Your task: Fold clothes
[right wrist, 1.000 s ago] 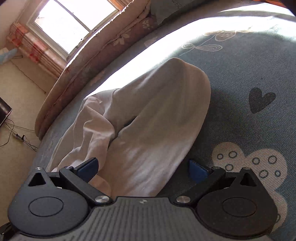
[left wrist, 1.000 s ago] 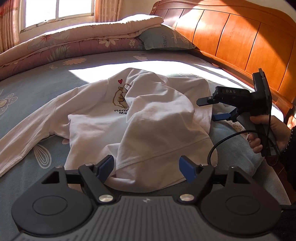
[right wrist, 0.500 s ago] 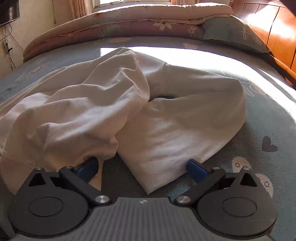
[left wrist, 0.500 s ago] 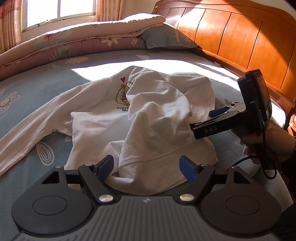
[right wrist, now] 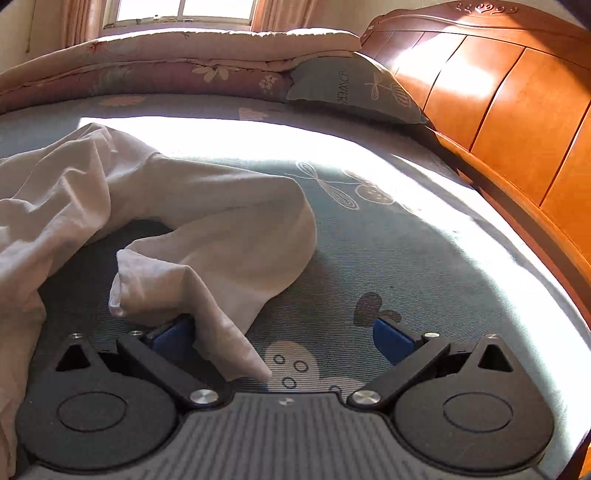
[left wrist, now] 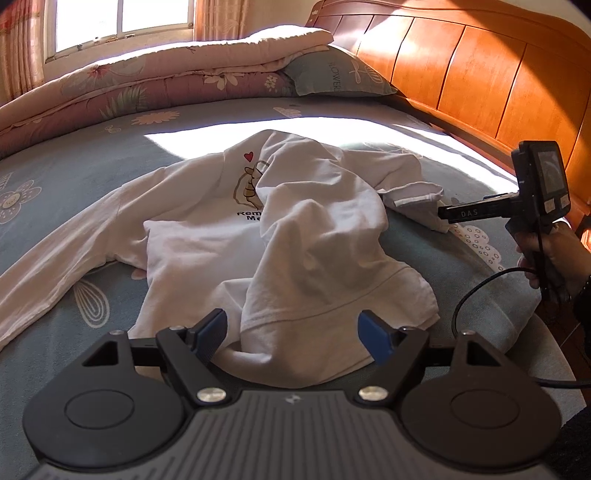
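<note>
Lying crumpled on the bed (left wrist: 92,177) in front of me is the white long-sleeved shirt (left wrist: 306,236), its body bunched into a ridge over the middle so that only part of the printed hand and red heart (left wrist: 249,156) shows. One sleeve (left wrist: 62,254) runs out flat toward the left edge of my left view, while the other sleeve (right wrist: 221,236) loops round on the right side and ends in a limp cuff. My left tool (left wrist: 293,334) hangs just above the near hem with its blue pads (left wrist: 375,339) wide apart and nothing pinched between them; the hem sits in the gap without being pressed. My right tool (right wrist: 284,338) is also spread wide, and from its own camera I see the cuff end of that right sleeve draped against the left blue pad (right wrist: 173,336), with the other pad well clear over bare sheet, so nothing is clamped. From the left view I can see the right hand (left wrist: 554,258) holding that tool's handle, its black fingers reaching in at the sleeve end (left wrist: 417,201), with a black cable (left wrist: 476,291) looping below. Around the shirt the blue-grey sheet is printed with flowers and hearts, and a broad patch of sunlight crosses it. Beyond lie a folded floral quilt (left wrist: 155,81) and a blue-grey pillow (left wrist: 332,74), with the orange wooden headboard (left wrist: 480,74) along the right and a window (left wrist: 118,18) at the far end.
</note>
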Demonstrator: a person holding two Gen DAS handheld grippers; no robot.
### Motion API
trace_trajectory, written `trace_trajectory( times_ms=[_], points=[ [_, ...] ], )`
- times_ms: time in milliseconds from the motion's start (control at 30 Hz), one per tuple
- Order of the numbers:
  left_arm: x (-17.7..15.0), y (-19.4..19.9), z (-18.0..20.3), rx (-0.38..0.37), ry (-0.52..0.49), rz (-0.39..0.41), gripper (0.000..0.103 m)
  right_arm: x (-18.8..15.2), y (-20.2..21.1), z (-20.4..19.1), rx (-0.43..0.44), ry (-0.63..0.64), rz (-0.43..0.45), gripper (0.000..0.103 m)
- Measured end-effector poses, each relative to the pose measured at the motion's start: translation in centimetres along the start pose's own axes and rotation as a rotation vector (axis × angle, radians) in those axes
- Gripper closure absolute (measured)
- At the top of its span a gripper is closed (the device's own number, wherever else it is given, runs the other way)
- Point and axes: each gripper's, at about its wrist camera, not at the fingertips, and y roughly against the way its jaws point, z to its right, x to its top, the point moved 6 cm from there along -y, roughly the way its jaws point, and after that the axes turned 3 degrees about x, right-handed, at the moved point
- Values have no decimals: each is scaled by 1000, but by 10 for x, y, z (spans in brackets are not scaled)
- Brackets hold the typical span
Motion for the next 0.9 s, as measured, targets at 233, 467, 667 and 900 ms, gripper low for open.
trace_trajectory(
  times_ms=[233, 467, 667, 900],
  points=[
    [4, 0, 7, -17, -18, 6, 24, -6, 6, 70, -64, -122, -40, 0],
    [9, 3, 12, -22, -37, 16, 24, 14, 20, 23, 128, -78, 25, 0],
    [10, 11, 6, -4, -30, 25, 24, 65, 0, -21, 178, -1, 67, 0],
    [5, 13, -4, -4, -1, 20, 23, 64, -26, -22, 153, 32, -53, 0]
  ],
)
